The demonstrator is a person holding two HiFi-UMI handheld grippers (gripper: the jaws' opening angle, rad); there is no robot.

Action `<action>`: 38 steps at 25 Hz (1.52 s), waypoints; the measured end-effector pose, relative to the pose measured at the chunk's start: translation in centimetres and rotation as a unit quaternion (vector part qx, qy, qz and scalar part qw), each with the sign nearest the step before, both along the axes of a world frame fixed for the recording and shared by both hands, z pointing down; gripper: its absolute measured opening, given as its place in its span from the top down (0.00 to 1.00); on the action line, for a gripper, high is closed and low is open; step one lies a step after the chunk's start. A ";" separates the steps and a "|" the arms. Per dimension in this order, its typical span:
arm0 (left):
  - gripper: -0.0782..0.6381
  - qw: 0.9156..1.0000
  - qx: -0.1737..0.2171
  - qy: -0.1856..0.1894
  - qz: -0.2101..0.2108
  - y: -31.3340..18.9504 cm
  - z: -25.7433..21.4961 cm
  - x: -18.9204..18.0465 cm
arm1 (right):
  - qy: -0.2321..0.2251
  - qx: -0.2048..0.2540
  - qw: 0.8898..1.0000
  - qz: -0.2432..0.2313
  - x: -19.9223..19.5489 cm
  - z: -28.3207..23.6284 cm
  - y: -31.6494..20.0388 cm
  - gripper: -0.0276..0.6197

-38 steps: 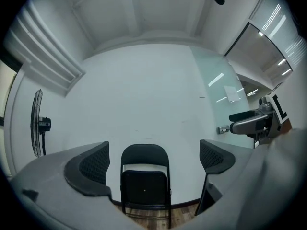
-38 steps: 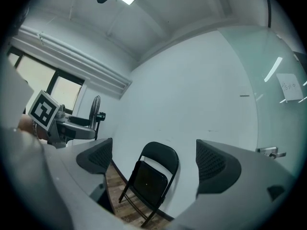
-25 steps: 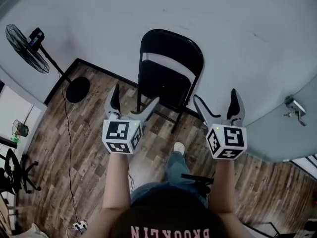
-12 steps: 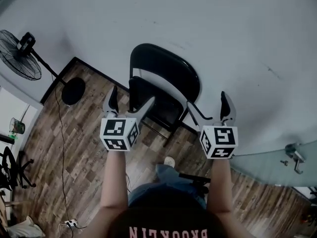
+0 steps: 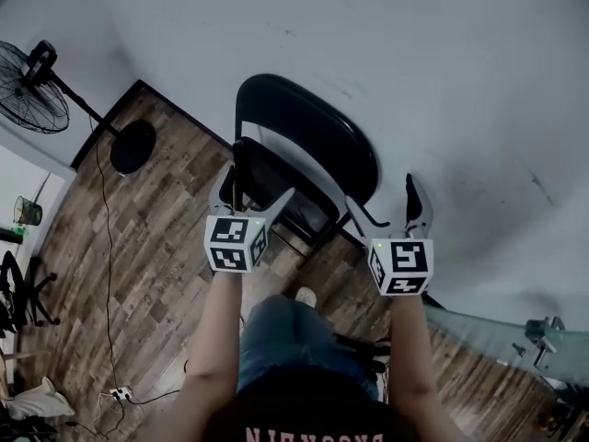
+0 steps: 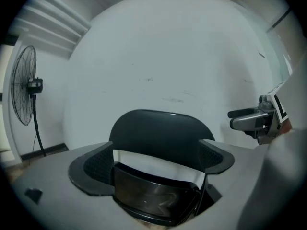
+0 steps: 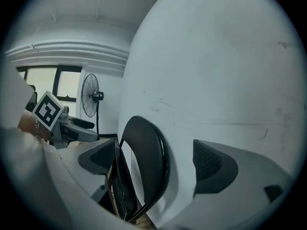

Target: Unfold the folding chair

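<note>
Both tongs have neared the folded folding chair (image 5: pixel 308 132) at the wall (image 5: pixel 433 53). Head view: left tongs (image 5: pixel 257 188) and right tongs (image 5: pixel 383 192) flank it, likely to spread it. Left gripper view: jaws apart, seat (image 6: pixel 153 195) between, not gripped. Right gripper view: jaws wide, just narrowing, backrest (image 7: pixel 148 162) between.

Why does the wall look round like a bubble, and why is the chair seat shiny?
Left gripper view: the wide-angle lens bends the flat wall into a dome; soft glare sits on the folding chair seat. Head view: the wooden floor edge curves too.
</note>
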State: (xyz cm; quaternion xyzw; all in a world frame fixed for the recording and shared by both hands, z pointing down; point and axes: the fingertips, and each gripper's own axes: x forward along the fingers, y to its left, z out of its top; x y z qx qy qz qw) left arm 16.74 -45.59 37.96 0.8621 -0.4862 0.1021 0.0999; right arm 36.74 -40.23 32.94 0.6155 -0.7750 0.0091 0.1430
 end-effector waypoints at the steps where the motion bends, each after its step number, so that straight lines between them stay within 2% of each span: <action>1: 0.12 1.000 -0.010 0.013 0.000 -0.2 1.0 0.1 | -0.002 -0.004 1.000 -0.002 0.0 0.7 -0.3 0.17; 5: 0.20 0.996 -0.072 0.057 0.014 -1.0 5.3 1.0 | -0.024 -0.030 0.999 -0.012 -0.5 3.2 -1.5 0.21; 9: 0.24 0.984 -0.151 0.090 0.030 -1.8 10.2 2.4 | -0.020 -0.059 0.998 -0.023 -1.0 5.5 -2.4 0.22; 12: 0.34 0.968 -0.215 0.127 0.003 -2.8 14.0 2.8 | -0.004 -0.075 0.997 -0.023 -0.9 6.6 -2.7 0.22; 15: 0.56 0.946 -0.269 0.179 -0.031 -4.0 17.2 2.9 | -0.001 -0.085 0.996 -0.016 -0.6 7.2 -2.8 0.22; 16: 0.57 0.938 -0.280 0.203 -0.033 -4.5 17.8 3.2 | -0.002 -0.086 0.996 -0.013 -0.5 7.4 -2.8 0.22; 18: 0.57 0.918 -0.298 0.260 -0.034 -5.5 18.3 3.9 | -0.005 -0.090 0.996 -0.007 -0.4 7.7 -2.8 0.22; 20: 0.58 0.895 -0.316 0.313 -0.043 -6.5 18.7 4.4 | -0.004 -0.096 0.995 -0.001 -0.3 8.3 -2.7 0.22; 22: 0.61 0.875 -0.334 0.346 -0.055 -7.4 19.1 4.8 | -0.002 -0.101 0.995 0.008 0.0 8.7 -2.8 0.22; 23: 0.62 0.868 -0.341 0.355 -0.061 -7.7 19.3 4.9 | -0.002 -0.101 0.995 0.013 0.1 8.8 -2.9 0.22; 25: 0.63 0.860 -0.352 0.362 -0.072 -8.2 19.6 5.1 | -0.004 -0.101 0.995 0.020 0.3 8.9 -3.2 0.22; 29: 0.77 0.849 -0.371 0.367 -0.084 -8.3 20.0 5.5 | -0.008 -0.103 0.994 0.020 0.0 9.2 -3.7 0.22; 30: 0.78 0.843 -0.375 0.376 -0.085 -8.3 20.1 5.5 | -0.008 -0.104 0.994 0.020 -0.1 9.4 -3.9 0.22; 33: 0.82 0.820 -0.383 0.416 -0.086 -8.3 20.1 5.4 | -0.009 -0.104 0.994 0.022 -0.2 9.6 -4.6 0.24; 34: 0.83 0.816 -0.385 0.423 -0.086 -8.3 20.2 5.4 | -0.008 -0.103 0.994 0.025 -0.1 9.6 -4.9 0.26; 38: 0.83 0.815 -0.384 0.426 -0.082 -8.2 20.2 5.4 | -0.001 -0.114 0.993 0.020 0.4 10.1 -6.0 0.35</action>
